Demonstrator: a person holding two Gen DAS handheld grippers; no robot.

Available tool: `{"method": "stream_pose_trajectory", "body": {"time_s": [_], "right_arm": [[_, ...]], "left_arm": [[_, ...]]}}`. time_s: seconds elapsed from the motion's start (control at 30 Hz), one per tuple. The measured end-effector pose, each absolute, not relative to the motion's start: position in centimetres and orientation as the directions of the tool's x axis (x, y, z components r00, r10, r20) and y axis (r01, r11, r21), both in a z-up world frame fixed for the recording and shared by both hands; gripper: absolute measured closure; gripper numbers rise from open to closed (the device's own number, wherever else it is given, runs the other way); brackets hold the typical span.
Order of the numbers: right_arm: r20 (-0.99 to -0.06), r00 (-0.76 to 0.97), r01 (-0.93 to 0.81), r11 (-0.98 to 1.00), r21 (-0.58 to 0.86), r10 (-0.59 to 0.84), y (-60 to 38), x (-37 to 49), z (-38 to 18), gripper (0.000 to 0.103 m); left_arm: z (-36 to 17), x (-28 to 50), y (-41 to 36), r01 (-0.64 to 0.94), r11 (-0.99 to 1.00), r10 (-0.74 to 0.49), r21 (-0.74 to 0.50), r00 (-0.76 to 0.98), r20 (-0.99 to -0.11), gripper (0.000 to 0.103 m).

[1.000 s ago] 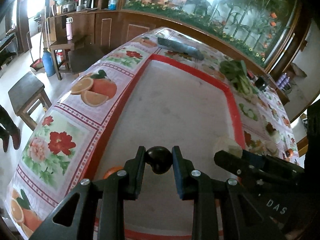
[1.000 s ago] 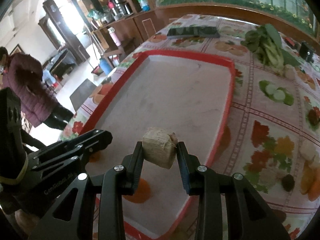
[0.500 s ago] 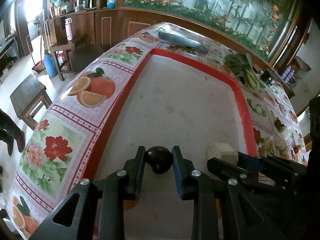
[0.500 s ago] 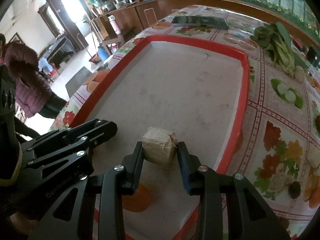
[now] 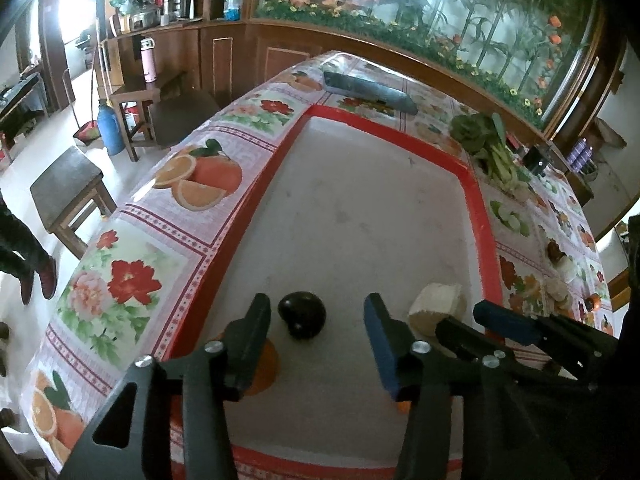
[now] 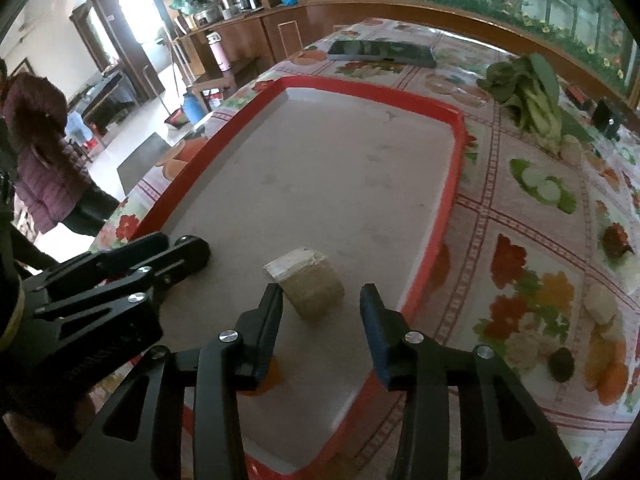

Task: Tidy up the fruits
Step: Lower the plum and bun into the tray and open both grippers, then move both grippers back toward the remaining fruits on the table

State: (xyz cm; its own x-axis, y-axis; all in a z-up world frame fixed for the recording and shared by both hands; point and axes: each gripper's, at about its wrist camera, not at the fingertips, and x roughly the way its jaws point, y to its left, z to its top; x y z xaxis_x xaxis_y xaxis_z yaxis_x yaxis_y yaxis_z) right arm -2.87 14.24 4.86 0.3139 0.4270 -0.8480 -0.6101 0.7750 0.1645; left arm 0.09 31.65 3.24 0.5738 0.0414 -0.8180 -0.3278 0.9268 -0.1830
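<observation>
Fruits, two pieces, both lying on the grey floor of the red-rimmed tray (image 5: 478, 200), at its near end.

Left wrist view. Dark round fruit (image 5: 302, 315) rests on the tray between the fingers of the left gripper (image 5: 318, 320); the jaws have just been opening, and neither pad touches the fruit, which lies closer to the left finger. An orange fruit (image 5: 264, 364) shows partly under the left finger. To the right, a pale cut chunk (image 5: 438, 308) sits near the tray's right rim, with the right gripper (image 5: 472, 320) reaching over it from the right edge. Beyond the tray, on the flowered tablecloth (image 5: 132, 280): a dark flat case (image 5: 368, 88) and a bunch of leafy greens (image 5: 492, 148).

Right wrist view. Pale cut chunk (image 6: 310, 284), tan-sided with a white cut face, lies on the tray (image 6: 450, 196) between the right gripper (image 6: 320, 304) fingers. These jaws have also just been opening; the chunk is just beside the left finger, whether touching cannot be told, and clear of the right one. Left gripper (image 6: 168, 256) enters from the left. A person in a purple jacket (image 6: 40, 164) stands off the table's far left side.
</observation>
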Motion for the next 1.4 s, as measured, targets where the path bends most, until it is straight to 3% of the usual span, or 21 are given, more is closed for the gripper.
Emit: {"method": "stream_pose_trajectory", "body": {"time_s": [0.47, 0.7, 1.4], "right_arm": [[-0.820, 0.414, -0.640, 0.767, 0.047, 0.395, 11.2, -5.6, 6.9, 0.053], [-0.804, 0.475, -0.575, 0.818, 0.024, 0.358, 6.3, -6.5, 7.5, 0.032], [-0.780, 0.602, -0.209, 0.977, 0.053, 0.171, -11.8, -7.4, 6.1, 0.027]], "left_arm": [[5.4, -1.6, 27.9, -0.309, 0.936, 0.056, -0.167, 0.601, -0.797, 0.034], [6.3, -1.9, 24.1, -0.256, 0.956, 0.048, -0.143, 0.616, -0.786, 0.032], [5.0, -1.5, 9.2, 0.014, 0.997, -0.067, -0.071, 0.554, -0.830, 0.031]]}}
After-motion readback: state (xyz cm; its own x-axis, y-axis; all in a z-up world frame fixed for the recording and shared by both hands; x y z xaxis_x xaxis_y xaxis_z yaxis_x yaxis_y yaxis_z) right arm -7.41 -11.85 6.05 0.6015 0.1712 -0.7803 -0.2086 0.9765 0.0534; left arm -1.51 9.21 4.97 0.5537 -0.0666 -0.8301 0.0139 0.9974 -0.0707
